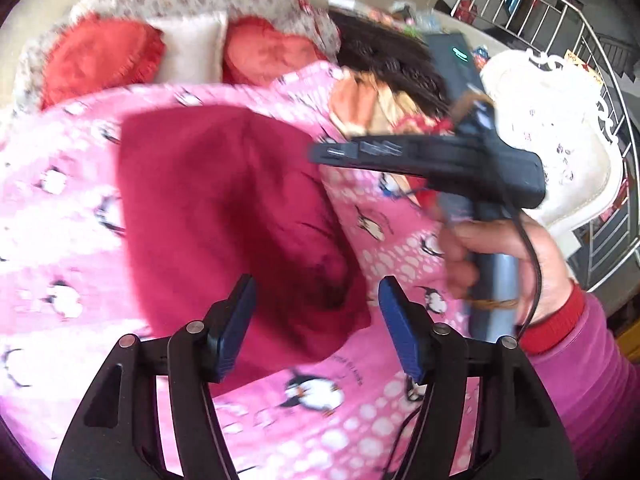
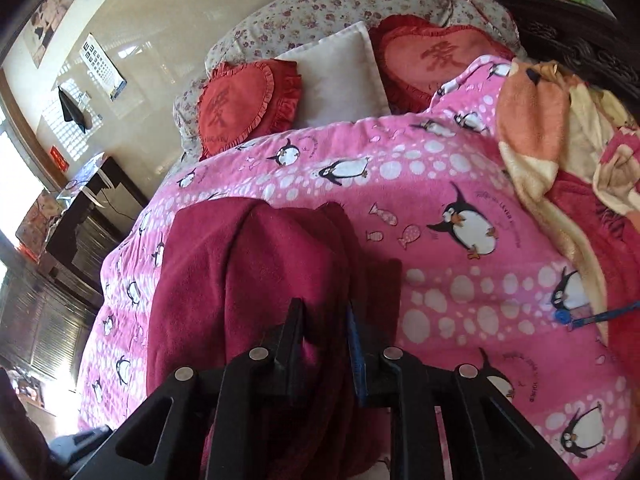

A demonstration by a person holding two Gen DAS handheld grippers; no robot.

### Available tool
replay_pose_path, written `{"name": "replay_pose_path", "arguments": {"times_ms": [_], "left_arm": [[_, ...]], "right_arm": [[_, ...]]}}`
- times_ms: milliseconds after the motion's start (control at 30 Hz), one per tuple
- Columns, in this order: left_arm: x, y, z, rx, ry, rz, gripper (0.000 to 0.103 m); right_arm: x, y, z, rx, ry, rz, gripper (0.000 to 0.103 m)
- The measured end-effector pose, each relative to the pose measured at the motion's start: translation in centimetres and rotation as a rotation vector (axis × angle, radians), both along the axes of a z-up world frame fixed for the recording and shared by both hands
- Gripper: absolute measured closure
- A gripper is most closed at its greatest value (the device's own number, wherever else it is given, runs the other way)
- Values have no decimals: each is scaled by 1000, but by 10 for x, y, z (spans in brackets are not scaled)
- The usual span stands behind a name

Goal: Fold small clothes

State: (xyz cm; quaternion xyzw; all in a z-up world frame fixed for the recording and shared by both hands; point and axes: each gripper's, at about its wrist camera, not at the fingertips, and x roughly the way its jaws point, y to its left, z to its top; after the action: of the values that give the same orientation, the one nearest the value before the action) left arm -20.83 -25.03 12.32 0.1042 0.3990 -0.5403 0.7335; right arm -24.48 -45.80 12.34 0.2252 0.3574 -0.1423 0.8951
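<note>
Location: bedroom in a private home.
A bed carries a pink penguin-print blanket (image 2: 400,184), two red heart-shaped cushions (image 2: 236,104) and a white pillow (image 2: 340,76) against a floral padded headboard (image 2: 320,4). An eye chart (image 2: 102,66) hangs on the cream wall. A white ornate chair (image 1: 560,140) and metal stair railing (image 1: 580,24) stand beside the bed.

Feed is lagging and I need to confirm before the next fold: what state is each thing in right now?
Left gripper: open, empty, above the cloth's near edge.
Right gripper: shut on the dark red garment, fabric pinched between its fingers.
Dark red garment: partly lifted and bunched, rest draped on the blanket.
Pink penguin blanket: spread over the bed.
Heart cushions: propped at the headboard.
</note>
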Motion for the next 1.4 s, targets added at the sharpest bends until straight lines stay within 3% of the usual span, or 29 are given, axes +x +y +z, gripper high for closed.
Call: {"name": "replay_pose_path", "arguments": {"times_ms": [100, 133, 167, 200, 233, 367, 400, 433, 500, 633, 800, 867, 933, 1067, 1167, 1200, 1233, 1400], "left_arm": [[10, 26, 5, 26, -74, 77, 40], [16, 31, 2, 39, -95, 107, 40], [24, 35, -3, 58, -103, 141, 40], [31, 37, -9, 76, -97, 173, 40], [36, 40, -14, 88, -88, 198, 40], [49, 44, -36, 111, -14, 246, 40], [49, 43, -39, 113, -11, 249, 40], [48, 41, -41, 119, -13, 251, 40], [46, 38, -43, 120, -13, 245, 40], [42, 30, -49, 121, 0, 231, 40], [41, 21, -60, 162, 4, 246, 40], [42, 23, -54, 149, 15, 245, 40], [43, 27, -47, 141, -14, 260, 40], [45, 22, -36, 131, -59, 275, 40], [49, 17, -33, 132, -80, 291, 40], [51, 15, -34, 133, -83, 294, 40], [54, 11, -35, 135, -86, 296, 40], [63, -2, -44, 155, -70, 296, 40]], "right_arm": [[-15, 21, 23, -27, -41, 66, 84], [-17, 28, 26, -21, -45, 89, 78], [-19, 36, 27, -9, -39, 118, 70], [-21, 44, 25, 3, -29, 143, 48], [-21, 51, 21, 9, -19, 162, 37], [-14, 70, -5, -38, 103, 135, 38], [-12, 70, -14, -22, 115, 140, 52], [-11, 69, -21, 9, 118, 157, 75], [-17, 67, -24, -6, 107, 136, 83], [-40, 56, -22, -25, 94, 84, 93], [-41, 42, -57, -80, 234, 4, 100], [-51, 34, -56, -48, 210, -23, 100], [-62, 31, -40, 1, 125, -8, 100], [-64, 44, -2, -103, 27, 0, 97], [-52, 49, 9, -58, -36, 38, 76], [-45, 50, 8, -41, -46, 53, 61], [-41, 53, 6, -35, -48, 64, 59], [-14, 61, -14, -92, 26, 100, 59]]}}
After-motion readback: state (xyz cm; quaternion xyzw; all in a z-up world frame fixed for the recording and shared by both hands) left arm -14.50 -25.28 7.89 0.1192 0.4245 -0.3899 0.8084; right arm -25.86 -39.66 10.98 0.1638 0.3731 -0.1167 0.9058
